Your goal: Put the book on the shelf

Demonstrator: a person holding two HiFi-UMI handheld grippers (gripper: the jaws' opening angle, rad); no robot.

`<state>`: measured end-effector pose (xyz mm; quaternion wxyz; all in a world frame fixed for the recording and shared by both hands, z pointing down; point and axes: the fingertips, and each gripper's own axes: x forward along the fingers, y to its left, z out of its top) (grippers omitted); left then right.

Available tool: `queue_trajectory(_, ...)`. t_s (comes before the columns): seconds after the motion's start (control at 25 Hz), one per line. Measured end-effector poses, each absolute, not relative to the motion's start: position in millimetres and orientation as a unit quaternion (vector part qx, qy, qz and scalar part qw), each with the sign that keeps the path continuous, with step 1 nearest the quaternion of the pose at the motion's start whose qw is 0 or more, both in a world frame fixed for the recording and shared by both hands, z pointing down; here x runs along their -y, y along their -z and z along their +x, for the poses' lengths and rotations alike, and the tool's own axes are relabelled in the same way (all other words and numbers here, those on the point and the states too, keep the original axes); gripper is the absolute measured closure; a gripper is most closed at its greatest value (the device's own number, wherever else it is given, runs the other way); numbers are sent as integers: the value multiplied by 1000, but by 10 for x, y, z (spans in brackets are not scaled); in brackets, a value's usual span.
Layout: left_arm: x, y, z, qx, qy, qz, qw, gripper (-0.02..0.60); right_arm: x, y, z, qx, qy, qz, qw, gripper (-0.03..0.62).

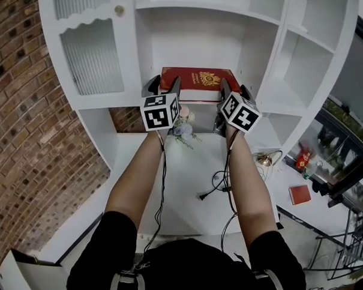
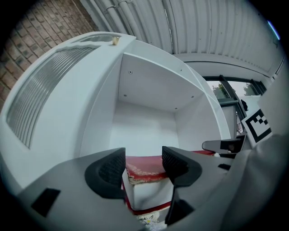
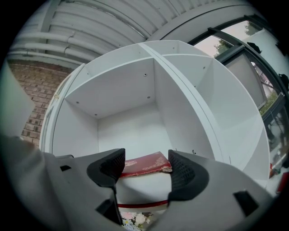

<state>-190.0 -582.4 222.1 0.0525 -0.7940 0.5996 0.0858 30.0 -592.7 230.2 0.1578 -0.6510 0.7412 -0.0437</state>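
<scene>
A thick red book (image 1: 196, 79) with a gold emblem and white page edge lies flat in the middle compartment of the white shelf (image 1: 269, 95). My left gripper (image 1: 162, 83) stands at the book's near left corner and my right gripper (image 1: 234, 90) at its near right corner. In the left gripper view the book (image 2: 145, 172) shows its worn corner in the gap of the left gripper (image 2: 143, 163); the jaws stand wide and do not clamp it. In the right gripper view the book (image 3: 143, 163) lies just beyond the wide-apart right gripper (image 3: 145, 168). Whether the fingertips touch the book is unclear.
A ribbed-glass cabinet door (image 1: 90, 55) closes the compartment to the left; open compartments (image 1: 309, 51) lie to the right. Below the shelf a white desk (image 1: 190, 207) carries a flower bunch (image 1: 182, 130), a black cable (image 1: 216, 185) and a brass object (image 1: 264, 160). A brick wall (image 1: 24, 118) stands left.
</scene>
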Motion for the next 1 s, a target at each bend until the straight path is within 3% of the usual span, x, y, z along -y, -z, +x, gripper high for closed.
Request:
queue_trajectory(0.32, 5386, -2099, -1865, -605, -31, -786, 122, 322, 5401, -2030, 200, -763, -65, -625, 148, 285)
queue_trajectory(0.52, 4821, -2203, -1944, -602, -31, -784, 147, 403, 4793, -2238, 49, -782, -100, -593, 165, 397)
queue_trajectory(0.68, 4432, -2505, -2001, -594, -46, -791, 136, 547, 4507, -2726, -47, -784, -74, -598, 151, 503)
queue_trajectory(0.8, 4239, -2851, -2015, -591, -44, -799, 105, 567, 4359, -3025, -117, -779, -67, -609, 136, 583)
queue_trajectory(1.0, 4111, -3350, -1959, -579, -21, -812, 65, 568, 4238, -3276, -242, -786, -47, -603, 128, 583)
